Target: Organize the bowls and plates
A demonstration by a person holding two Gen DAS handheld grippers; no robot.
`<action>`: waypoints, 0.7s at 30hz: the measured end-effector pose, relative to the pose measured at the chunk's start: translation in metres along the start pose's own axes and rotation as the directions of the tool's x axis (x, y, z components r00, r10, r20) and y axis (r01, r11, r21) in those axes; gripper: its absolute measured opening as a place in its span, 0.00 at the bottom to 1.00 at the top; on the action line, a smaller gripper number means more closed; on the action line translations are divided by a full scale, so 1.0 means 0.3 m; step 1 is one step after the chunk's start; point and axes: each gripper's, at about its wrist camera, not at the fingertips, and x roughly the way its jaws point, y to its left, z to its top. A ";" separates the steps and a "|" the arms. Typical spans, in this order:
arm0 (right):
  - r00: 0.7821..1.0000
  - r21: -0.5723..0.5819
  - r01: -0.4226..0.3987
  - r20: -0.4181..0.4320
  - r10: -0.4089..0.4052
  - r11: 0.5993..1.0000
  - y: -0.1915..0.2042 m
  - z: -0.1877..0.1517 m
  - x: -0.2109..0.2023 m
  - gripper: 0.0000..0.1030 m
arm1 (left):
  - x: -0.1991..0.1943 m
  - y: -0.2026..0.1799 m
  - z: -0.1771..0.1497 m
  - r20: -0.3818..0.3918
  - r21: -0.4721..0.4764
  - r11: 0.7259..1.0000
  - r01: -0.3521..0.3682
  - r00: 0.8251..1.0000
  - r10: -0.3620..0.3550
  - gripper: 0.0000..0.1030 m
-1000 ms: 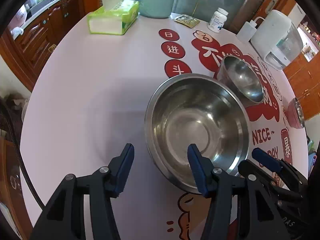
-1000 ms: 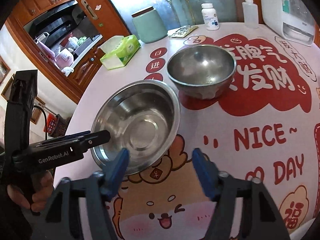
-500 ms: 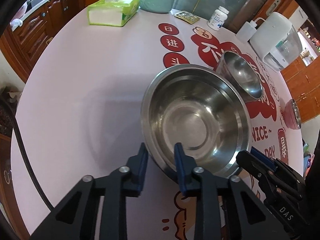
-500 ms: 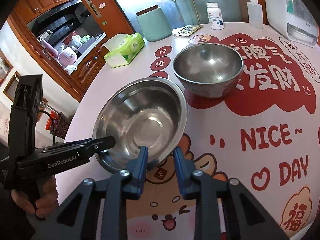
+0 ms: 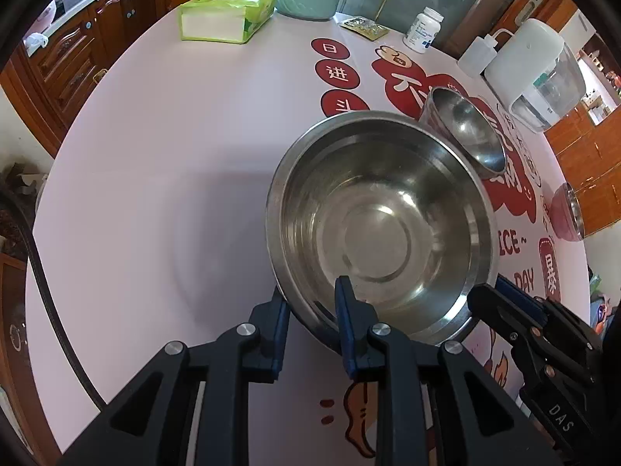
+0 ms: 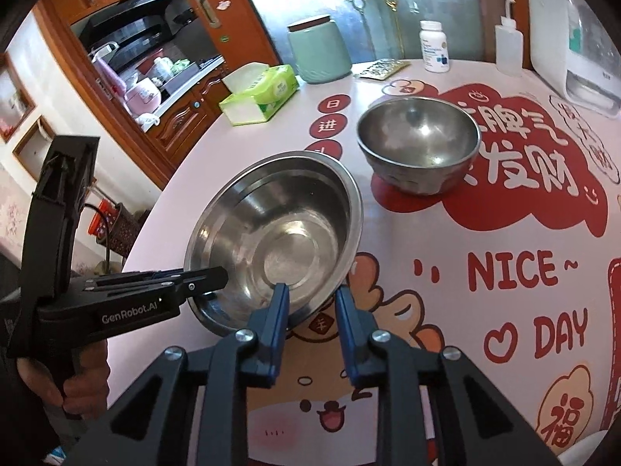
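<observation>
Both the left gripper (image 5: 310, 310) and right gripper (image 6: 310, 303) clenched on near rim of large steel mixing bowl (image 5: 382, 229) by table's (image 5: 155, 155) near edge: thin, rigid, likely light, slick — grip rim only

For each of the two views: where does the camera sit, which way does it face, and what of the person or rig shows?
Left wrist: on the left tongs, facing steeply down at the large steel bowl; right tongs at lower right.
Right wrist: on the right tongs, angled down across the table; the left tongs and a hand at left.
Shared: both tongs clamp the large bowl's near rim; the small steel bowl sits beyond.
</observation>
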 end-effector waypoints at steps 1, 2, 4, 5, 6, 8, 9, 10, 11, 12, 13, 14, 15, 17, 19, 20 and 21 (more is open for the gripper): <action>1.000 -0.014 0.004 0.005 -0.004 1.000 0.009 -0.003 -0.007 0.23 | -0.004 0.001 -0.003 0.000 0.002 1.000 -0.003 1.000 0.003 0.21; 1.000 -0.023 0.006 0.008 -0.006 1.000 0.013 -0.006 -0.012 0.23 | -0.009 0.001 -0.009 0.001 0.004 1.000 -0.005 1.000 0.005 0.21; 1.000 -0.038 0.009 0.017 -0.008 0.999 0.024 -0.015 -0.028 0.23 | -0.023 0.002 -0.021 0.003 0.003 1.000 -0.004 1.000 0.004 0.21; 1.000 -0.040 0.008 0.017 -0.007 0.999 0.026 -0.020 -0.036 0.23 | -0.031 0.002 -0.030 0.001 0.001 1.000 -0.002 1.000 0.002 0.21; 1.000 -0.040 0.008 0.017 -0.007 0.999 0.027 -0.026 -0.043 0.23 | -0.037 0.003 -0.037 0.001 0.001 1.000 0.000 1.000 0.000 0.21; 1.000 -0.043 0.009 0.018 -0.008 0.999 0.031 -0.039 -0.060 0.23 | -0.053 0.000 -0.059 0.001 0.004 1.000 0.001 1.000 -0.001 0.21; 1.000 -0.045 0.011 0.019 -0.010 0.999 0.033 -0.046 -0.069 0.23 | -0.061 0.000 -0.067 0.000 0.007 1.000 0.002 1.000 -0.002 0.21; 1.000 -0.047 0.012 0.021 -0.011 0.999 0.036 -0.055 -0.079 0.23 | -0.070 -0.003 -0.079 -0.002 0.012 1.000 0.003 1.000 -0.003 0.22; 1.000 -0.048 0.013 0.022 -0.012 0.999 0.038 -0.062 -0.086 0.23 | -0.080 -0.004 -0.091 -0.002 0.014 1.000 0.005 1.000 -0.005 0.22; 1.000 -0.050 0.013 0.023 -0.012 0.999 0.041 -0.070 -0.096 0.23 | -0.089 -0.007 -0.102 -0.004 0.017 1.000 0.005 1.000 -0.005 0.22; 1.000 -0.051 0.014 0.025 -0.013 0.999 0.043 -0.079 -0.106 0.23 | -0.095 -0.009 -0.111 -0.003 0.020 1.000 0.005 1.000 -0.005 0.22; 1.000 -0.052 0.015 0.026 -0.014 0.999 0.045 -0.088 -0.116 0.23 | -0.105 -0.013 -0.124 -0.002 0.021 1.000 0.005 1.000 -0.005 0.22; 0.999 -0.054 0.017 0.028 -0.016 0.998 0.047 -0.095 -0.125 0.23 | -0.113 -0.016 -0.132 -0.003 0.022 1.000 0.006 1.000 -0.006 0.22; 0.999 -0.061 0.019 0.033 -0.017 0.998 0.055 -0.109 -0.144 0.23 | -0.128 -0.023 -0.148 -0.002 0.023 1.000 0.006 1.000 -0.006 0.22; 0.999 -0.070 0.020 0.043 -0.017 0.997 0.062 -0.122 -0.168 0.23 | -0.151 -0.028 -0.169 0.006 0.017 1.000 0.005 1.000 -0.006 0.22; 0.999 -0.072 0.020 0.047 -0.016 0.997 0.066 -0.127 -0.177 0.23 | -0.158 -0.030 -0.175 0.009 0.018 1.000 0.005 1.000 -0.005 0.22; 0.999 -0.076 0.019 0.051 -0.015 0.997 0.068 -0.132 -0.188 0.23 | -0.172 -0.034 -0.187 0.015 0.020 1.000 0.004 1.000 -0.004 0.22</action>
